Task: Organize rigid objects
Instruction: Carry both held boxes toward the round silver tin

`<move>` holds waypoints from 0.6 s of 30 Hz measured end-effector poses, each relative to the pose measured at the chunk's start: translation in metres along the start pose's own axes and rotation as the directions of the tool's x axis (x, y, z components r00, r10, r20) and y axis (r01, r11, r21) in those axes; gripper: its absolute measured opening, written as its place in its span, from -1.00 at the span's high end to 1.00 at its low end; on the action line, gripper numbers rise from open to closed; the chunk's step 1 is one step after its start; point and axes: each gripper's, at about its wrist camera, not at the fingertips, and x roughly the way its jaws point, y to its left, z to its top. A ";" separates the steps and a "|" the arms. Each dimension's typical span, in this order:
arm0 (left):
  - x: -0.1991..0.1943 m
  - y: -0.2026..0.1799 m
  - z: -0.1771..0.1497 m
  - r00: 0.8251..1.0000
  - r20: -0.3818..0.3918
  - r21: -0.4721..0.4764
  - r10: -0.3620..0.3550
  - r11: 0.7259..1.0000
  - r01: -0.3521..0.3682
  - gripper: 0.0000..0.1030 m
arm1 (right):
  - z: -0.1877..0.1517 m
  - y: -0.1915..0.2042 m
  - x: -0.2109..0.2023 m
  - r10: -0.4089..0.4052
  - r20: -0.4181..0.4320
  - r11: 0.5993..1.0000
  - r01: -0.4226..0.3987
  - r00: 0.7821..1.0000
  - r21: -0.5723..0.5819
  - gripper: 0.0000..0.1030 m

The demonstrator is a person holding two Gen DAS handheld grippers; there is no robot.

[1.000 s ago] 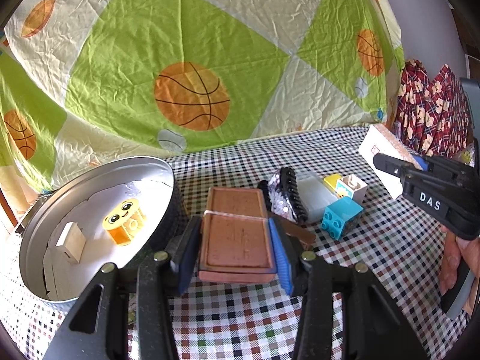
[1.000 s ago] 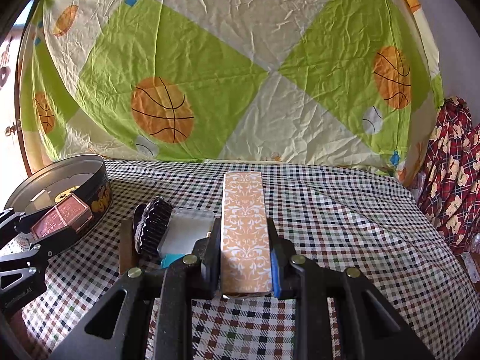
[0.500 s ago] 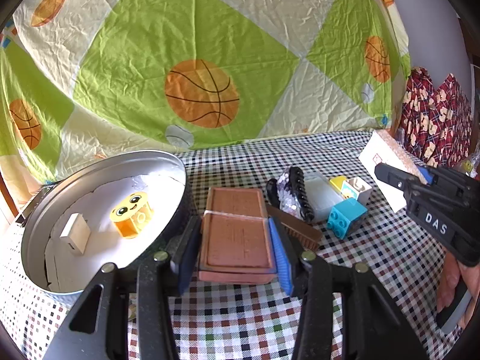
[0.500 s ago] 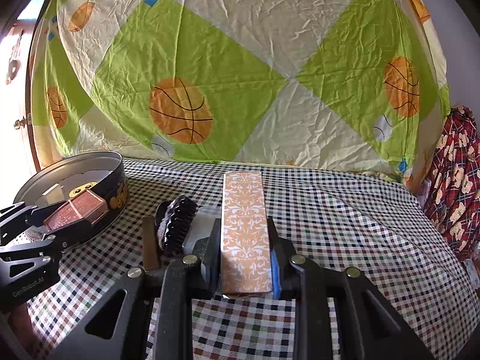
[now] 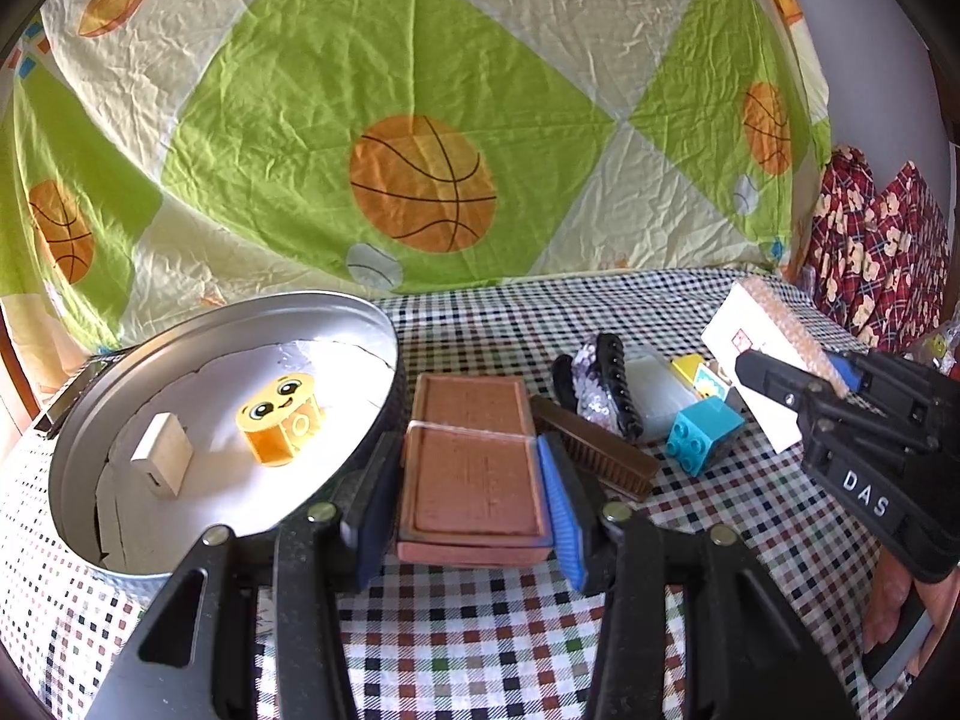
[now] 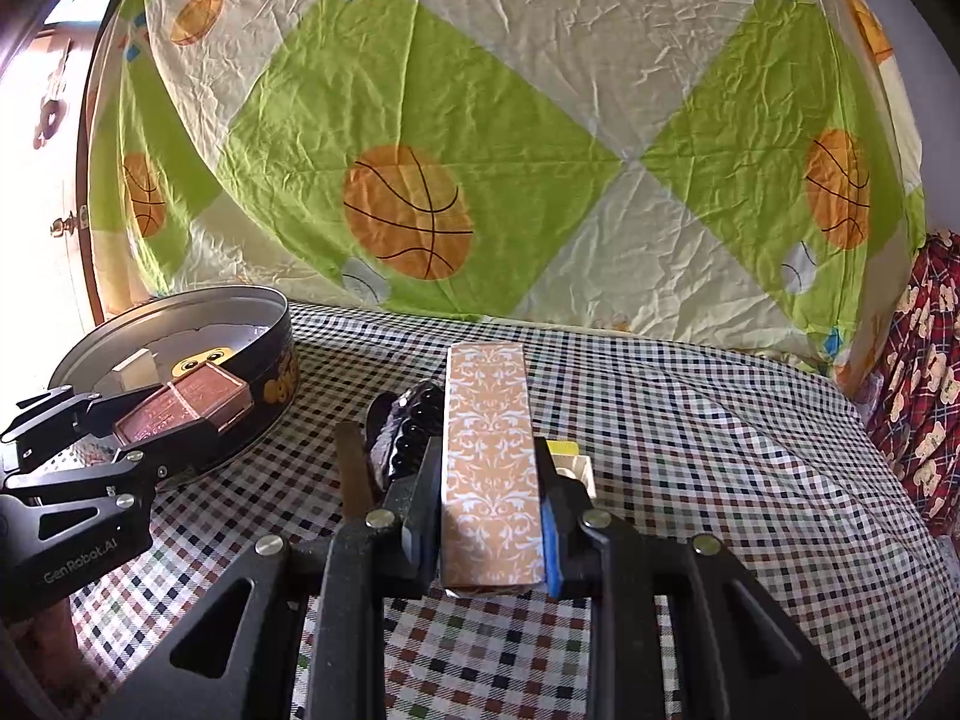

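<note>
My left gripper (image 5: 471,495) is part open around a flat brown case (image 5: 474,468), both pads pressed on its long sides. The case is clear of the checked tablecloth (image 5: 480,636), just beside the rim of the round tin (image 5: 240,324) at about 3 o'clock from the tin's centre. In the right wrist view the same case (image 6: 180,405) sits at the tin's near edge, over the rim.

Inside the tin: a yellow smiley block (image 5: 279,417) near the middle, a small cream block (image 5: 162,462) at 9 o'clock from it. They are apart.

My right gripper (image 6: 489,525) is clamped tight on a long orange patterned box (image 6: 489,450), held lengthwise and pointing away from the camera, above the cloth.

Loose pile on the cloth, at 2 o'clock from the brown case: a brown brush (image 5: 594,450), a black comb-like piece (image 5: 615,384) leaning on a sequinned item, a clear plastic box (image 5: 657,396), a blue brick (image 5: 705,438) and a yellow-and-white block (image 5: 702,375). All lie close together, several touching.

A basketball-print sheet (image 5: 420,120) hangs behind the table.
</note>
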 end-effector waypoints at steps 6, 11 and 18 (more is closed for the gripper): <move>-0.001 0.007 -0.001 1.000 -0.004 -0.019 0.003 1.000 -0.003 0.14 | 0.002 0.012 0.002 0.023 -0.006 1.000 -0.023 1.000 -0.018 0.46; -0.003 0.013 -0.002 1.000 -0.002 -0.032 0.009 0.999 -0.009 0.14 | 0.002 0.024 0.003 0.037 -0.004 0.999 -0.038 0.999 -0.033 0.46; -0.007 0.021 -0.004 1.000 0.001 -0.054 0.018 0.998 -0.018 0.14 | 0.003 0.036 0.005 0.055 -0.007 0.998 -0.055 0.998 -0.044 0.46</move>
